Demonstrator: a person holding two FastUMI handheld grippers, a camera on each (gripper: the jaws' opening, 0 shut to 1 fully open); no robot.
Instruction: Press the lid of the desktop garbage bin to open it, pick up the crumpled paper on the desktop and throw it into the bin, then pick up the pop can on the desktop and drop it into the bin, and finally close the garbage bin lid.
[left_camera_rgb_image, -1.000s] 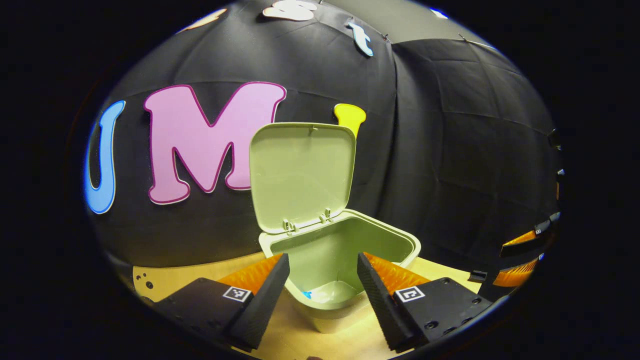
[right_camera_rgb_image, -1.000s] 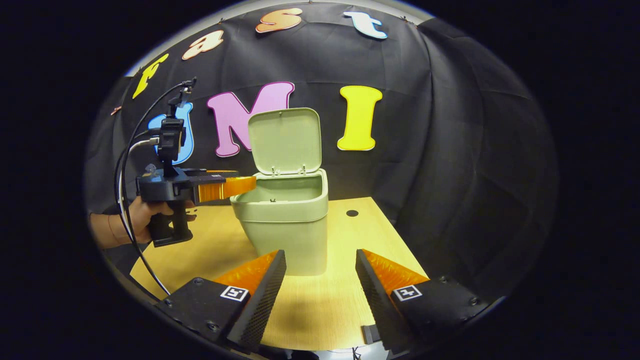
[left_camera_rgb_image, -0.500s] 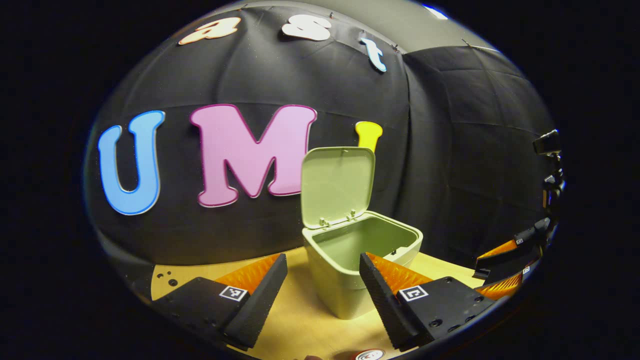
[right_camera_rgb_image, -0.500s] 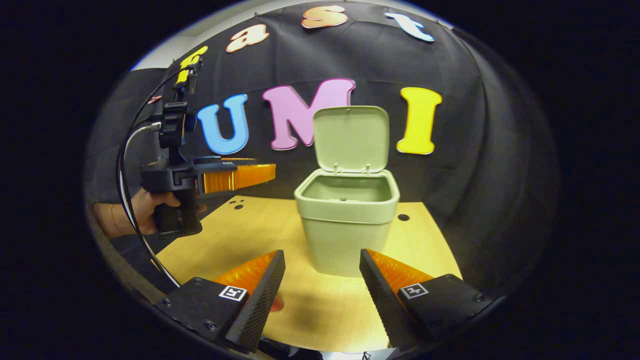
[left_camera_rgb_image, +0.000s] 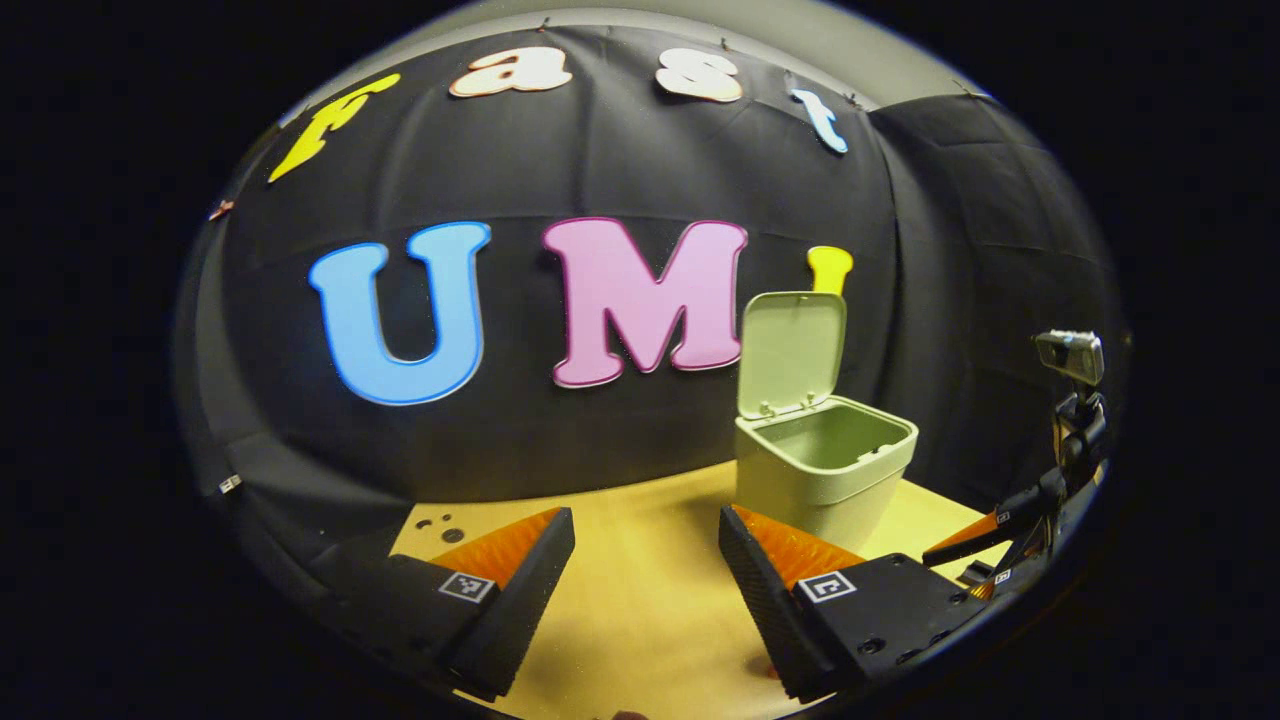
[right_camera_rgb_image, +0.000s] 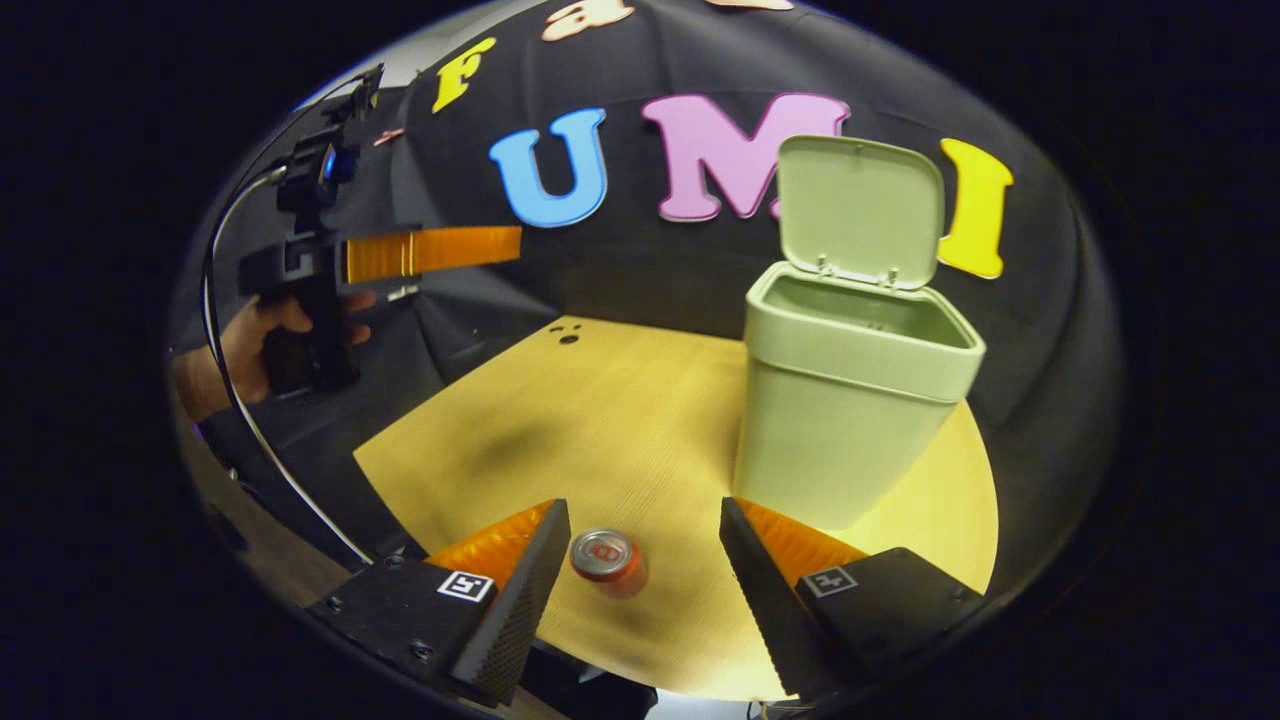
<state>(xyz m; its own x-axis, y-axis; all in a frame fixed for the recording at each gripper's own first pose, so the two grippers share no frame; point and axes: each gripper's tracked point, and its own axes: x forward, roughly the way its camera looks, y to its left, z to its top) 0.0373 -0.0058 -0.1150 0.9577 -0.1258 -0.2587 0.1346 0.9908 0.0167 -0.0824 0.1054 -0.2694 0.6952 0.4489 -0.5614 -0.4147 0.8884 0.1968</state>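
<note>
Tabletop (right_camera_rgb_image: 600, 420): more bare wood shows than a second ago in both views, since both claws have pulled back from the bin. The near and left edges fall off to dark floor in the right gripper view, so there's little margin on the near side.

Bin (right_camera_rgb_image: 850, 400) stands upright toward the right rear of the tabletop, lid (right_camera_rgb_image: 860, 210) up and leaning back on its hinge, mouth fully open. In the left gripper view the bin (left_camera_rgb_image: 820, 470) has shrunk and slid right; a second ago that view looked straight down into it, with something pale at the bottom, likely the paper. So paper step reads as done; can step comes next, then the lid.

Left claw (right_camera_rgb_image: 500, 245) is held by a hand (right_camera_rgb_image: 250, 335) up at the left, well clear of the bin and above the tabletop edge. Its own view shows the fingers spread wide, nothing between them.

Right claw (right_camera_rgb_image: 640, 590) has swung down and left; fingers wide, empty.

Can (right_camera_rgb_image: 605, 560) has newly come into view, upright on the tabletop, between the right fingers but not touching either, close to the near edge. It's well apart from the bin base.

Room: open wood on the can's left, bin wall off to the right. Judgement: the lift path up over the rim looks free; watch for nudging the can off the near edge when closing.
</note>
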